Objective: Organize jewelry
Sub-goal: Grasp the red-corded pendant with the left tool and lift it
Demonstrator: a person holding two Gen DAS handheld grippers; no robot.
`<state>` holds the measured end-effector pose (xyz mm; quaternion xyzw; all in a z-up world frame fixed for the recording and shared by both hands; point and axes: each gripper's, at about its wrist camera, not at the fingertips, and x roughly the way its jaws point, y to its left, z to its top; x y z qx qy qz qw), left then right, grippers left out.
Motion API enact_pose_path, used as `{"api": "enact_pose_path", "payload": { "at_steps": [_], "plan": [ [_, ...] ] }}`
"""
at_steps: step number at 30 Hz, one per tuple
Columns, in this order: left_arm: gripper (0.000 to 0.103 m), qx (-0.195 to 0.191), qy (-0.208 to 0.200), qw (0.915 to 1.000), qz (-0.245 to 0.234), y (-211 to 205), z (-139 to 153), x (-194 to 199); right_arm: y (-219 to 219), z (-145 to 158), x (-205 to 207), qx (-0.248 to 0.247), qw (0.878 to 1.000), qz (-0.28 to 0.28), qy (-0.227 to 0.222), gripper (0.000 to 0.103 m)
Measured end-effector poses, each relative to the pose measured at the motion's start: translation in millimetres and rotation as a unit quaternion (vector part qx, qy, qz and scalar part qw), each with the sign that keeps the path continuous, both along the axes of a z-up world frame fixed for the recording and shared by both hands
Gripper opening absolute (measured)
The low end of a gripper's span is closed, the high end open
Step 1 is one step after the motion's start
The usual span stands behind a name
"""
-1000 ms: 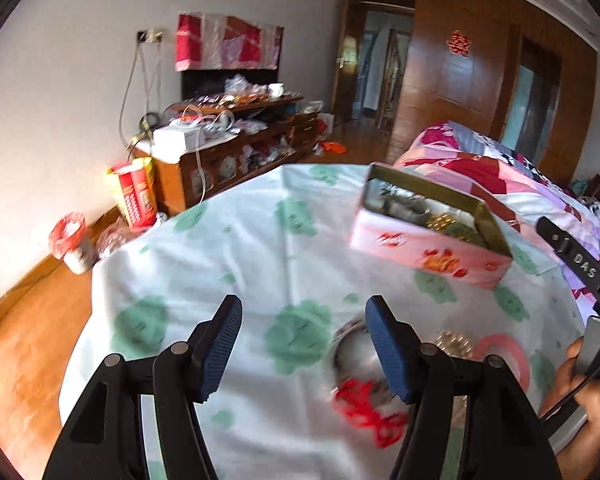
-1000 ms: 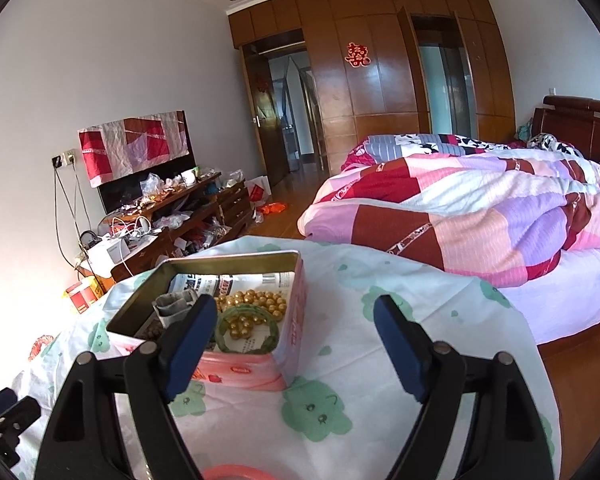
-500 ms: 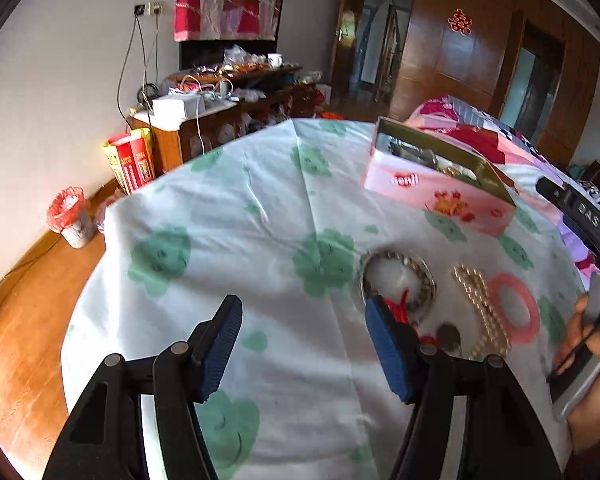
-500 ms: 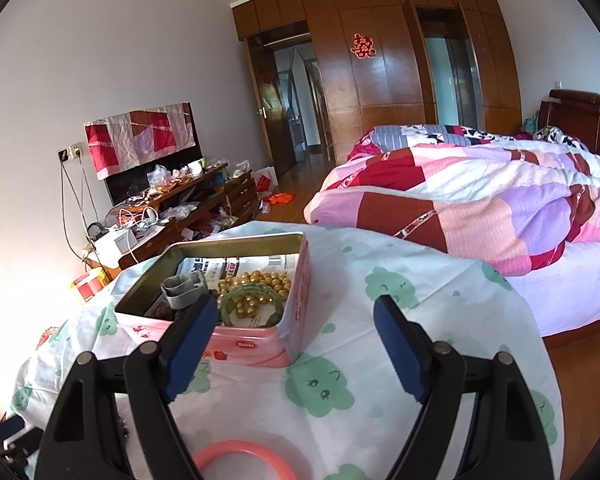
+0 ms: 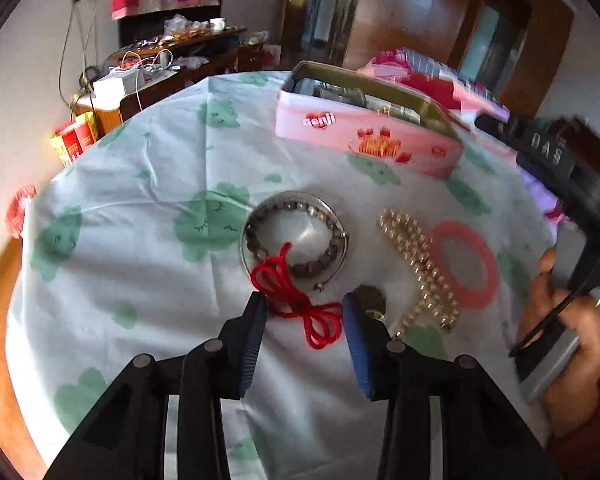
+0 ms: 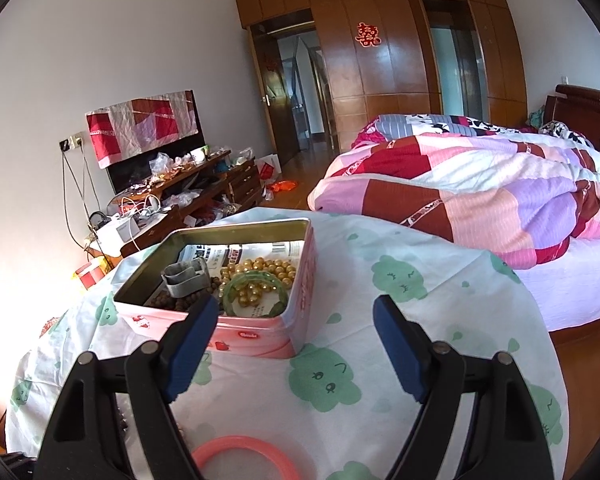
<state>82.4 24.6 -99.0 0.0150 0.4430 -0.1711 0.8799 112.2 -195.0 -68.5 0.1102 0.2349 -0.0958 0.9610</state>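
Observation:
My left gripper (image 5: 305, 307) is open, its blue pads either side of a red cord (image 5: 296, 300) lying on the tablecloth. The cord lies across a dark bead bracelet (image 5: 300, 240) and a silver bangle (image 5: 342, 248). A pearl strand (image 5: 420, 264) and a pink bangle (image 5: 462, 264) lie to the right. The pink tin (image 5: 364, 140) stands open behind. My right gripper (image 6: 294, 340) is open and empty, just in front of the tin (image 6: 256, 336), which holds gold beads (image 6: 260, 272), a green bangle (image 6: 256, 294) and dark beads. The pink bangle (image 6: 244, 456) lies below it.
The table wears a white cloth with green clouds (image 5: 140, 208). A hand holding the right gripper's handle (image 5: 564, 320) is at the right edge. A bed with a patchwork quilt (image 6: 480, 200) lies beyond the table; a cluttered wooden cabinet (image 6: 188, 188) stands at the wall.
My left gripper has pulled back and tipped down, its jaws now narrower and astride the red cord. My right gripper has risen slightly, showing more of the tin's inside.

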Motion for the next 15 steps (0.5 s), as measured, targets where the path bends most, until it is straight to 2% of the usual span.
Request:
{"api": "enact_pose_path", "payload": {
  "at_steps": [3,4,5,7,10,12,15],
  "plan": [
    [0.016,0.029,-0.016,0.9994,-0.003,-2,-1,-6,1,-3,2,0.007,1.000,0.013,0.010,0.078],
    [0.008,0.031,-0.022,0.9992,-0.008,0,-2,-9,1,-5,2,0.015,0.999,0.023,0.023,0.068],
    [0.006,0.030,-0.025,0.9992,-0.011,2,-2,-10,1,-7,1,0.022,0.999,0.030,0.036,0.060],
    [0.003,0.021,-0.025,0.9993,-0.018,7,-2,-10,3,-9,-4,0.037,0.997,0.042,0.059,0.050],
    [0.003,-0.005,-0.023,0.9993,-0.030,15,-2,-13,7,-12,-22,0.049,0.993,0.073,0.081,0.049],
    [0.003,-0.038,-0.022,0.9984,-0.036,25,0,-20,14,-17,-36,0.044,0.990,0.093,0.099,0.048],
    [0.003,-0.061,-0.038,0.9966,-0.041,34,9,-29,26,-21,-54,0.037,0.983,0.127,0.124,0.042]
  ]
}}
